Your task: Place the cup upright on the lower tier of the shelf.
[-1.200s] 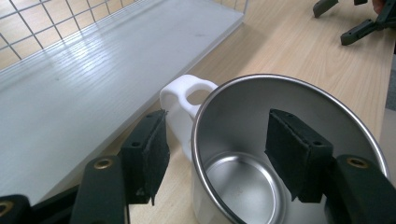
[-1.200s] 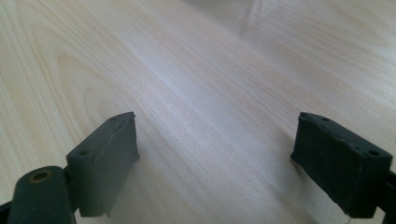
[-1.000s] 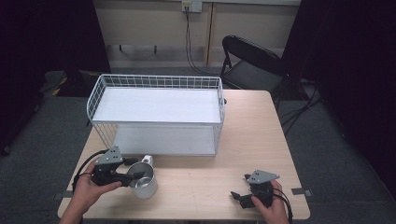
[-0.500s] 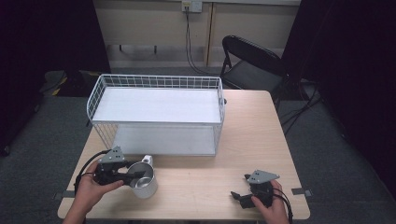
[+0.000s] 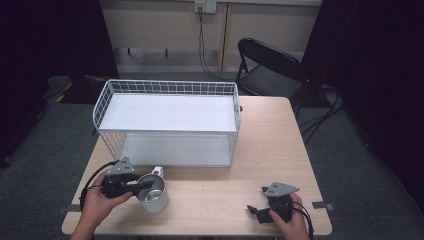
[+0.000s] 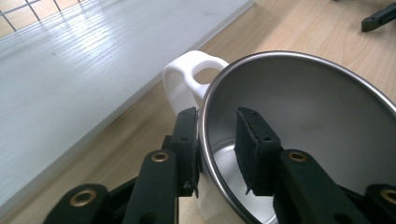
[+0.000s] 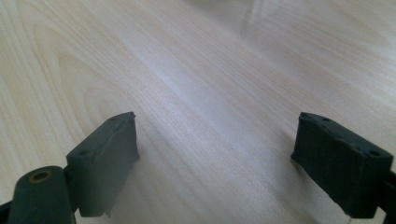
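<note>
A steel mug (image 5: 152, 194) with a white outside and a white handle (image 6: 187, 79) stands upright on the wooden table (image 5: 270, 145), near its front left. My left gripper (image 5: 145, 184) straddles the rim of the mug (image 6: 303, 116). One jaw lies against the outer wall by the handle. The other is inside the cup, with a small gap to the wall. In the left gripper view this gripper (image 6: 215, 126) is open. My right gripper (image 5: 255, 210) rests low at the front right. Its jaws (image 7: 215, 140) are wide apart over bare wood.
A white wire basket rack (image 5: 167, 87) with two white shelves stands behind the mug, its lower shelf (image 6: 70, 70) close to the handle. A black folding chair (image 5: 265, 65) sits beyond the table's far right corner. The table's front edge is near both hands.
My left gripper has slid a little to the right, onto the mug's rim. The mug and the right gripper have stayed put.
</note>
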Demonstrator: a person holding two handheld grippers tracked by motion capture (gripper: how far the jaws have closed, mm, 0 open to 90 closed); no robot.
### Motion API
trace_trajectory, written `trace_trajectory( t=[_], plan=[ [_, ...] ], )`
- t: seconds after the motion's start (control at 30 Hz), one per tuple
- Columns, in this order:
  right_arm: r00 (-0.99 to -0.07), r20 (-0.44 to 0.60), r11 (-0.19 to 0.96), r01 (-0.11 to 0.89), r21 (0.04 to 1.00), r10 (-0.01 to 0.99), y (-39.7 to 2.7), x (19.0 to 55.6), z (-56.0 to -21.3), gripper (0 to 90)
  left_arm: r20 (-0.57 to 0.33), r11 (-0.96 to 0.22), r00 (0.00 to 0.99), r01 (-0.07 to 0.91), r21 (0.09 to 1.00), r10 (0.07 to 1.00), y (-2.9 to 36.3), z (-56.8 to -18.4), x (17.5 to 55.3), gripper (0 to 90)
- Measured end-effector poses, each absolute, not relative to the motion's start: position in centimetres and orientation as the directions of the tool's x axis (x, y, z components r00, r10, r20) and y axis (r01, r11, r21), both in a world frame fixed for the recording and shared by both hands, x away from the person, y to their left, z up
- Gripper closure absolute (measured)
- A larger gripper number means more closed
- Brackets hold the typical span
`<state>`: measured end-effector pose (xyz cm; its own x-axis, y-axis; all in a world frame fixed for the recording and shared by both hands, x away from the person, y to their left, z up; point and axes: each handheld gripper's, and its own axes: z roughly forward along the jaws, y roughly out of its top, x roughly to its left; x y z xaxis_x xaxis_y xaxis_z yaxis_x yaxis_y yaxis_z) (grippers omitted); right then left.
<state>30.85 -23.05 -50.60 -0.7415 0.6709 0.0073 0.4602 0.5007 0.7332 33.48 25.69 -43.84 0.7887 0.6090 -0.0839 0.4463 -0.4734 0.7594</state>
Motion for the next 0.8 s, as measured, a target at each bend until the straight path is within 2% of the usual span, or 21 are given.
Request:
trace_trajectory(
  t=[0.23,0.8],
  plan=[
    [-0.742,0.008,0.501,0.460,0.733,0.671,-23.05,30.85,-50.60,13.1,-0.081,-0.473,0.781,0.453,0.756,0.619,25.38,-43.84,33.55,77.0],
    [-0.743,0.008,0.502,0.459,0.733,0.669,-23.06,30.88,-50.60,13.1,-0.052,-0.487,0.756,0.471,0.736,0.652,25.25,-43.24,33.24,81.0]
  ],
)
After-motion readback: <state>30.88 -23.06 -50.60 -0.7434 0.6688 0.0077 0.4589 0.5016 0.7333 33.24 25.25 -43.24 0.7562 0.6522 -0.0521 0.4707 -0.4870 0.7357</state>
